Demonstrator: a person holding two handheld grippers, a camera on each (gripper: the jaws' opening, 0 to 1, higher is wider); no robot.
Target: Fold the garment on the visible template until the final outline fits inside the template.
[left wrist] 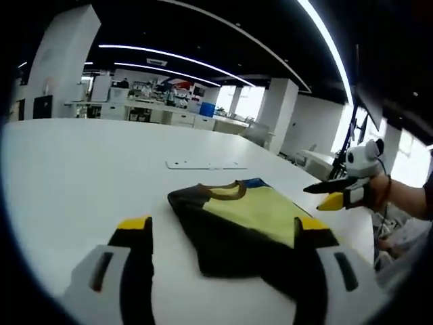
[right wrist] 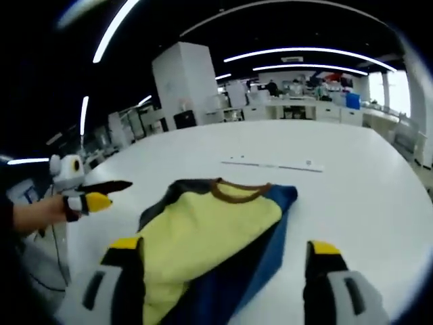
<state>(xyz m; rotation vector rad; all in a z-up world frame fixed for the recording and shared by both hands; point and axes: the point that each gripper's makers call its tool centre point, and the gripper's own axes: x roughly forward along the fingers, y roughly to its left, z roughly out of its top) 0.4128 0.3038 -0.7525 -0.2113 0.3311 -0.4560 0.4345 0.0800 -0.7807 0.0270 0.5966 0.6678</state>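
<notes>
Garment point(right wrist: 210, 237) folded on white table point(right wrist: 352, 196), no legible writing, both grippers open

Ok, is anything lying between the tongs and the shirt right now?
Nothing visible. The folded shirt lies on bare white table right ahead of the right tongs and left tongs, both open and empty.

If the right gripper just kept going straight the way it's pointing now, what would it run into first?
Most likely the folded garment: it lies on the white table directly ahead, between the right gripper's open jaws, yellow panel nearest. Depth is hard to judge here, so it might skim just above the fabric.
</notes>
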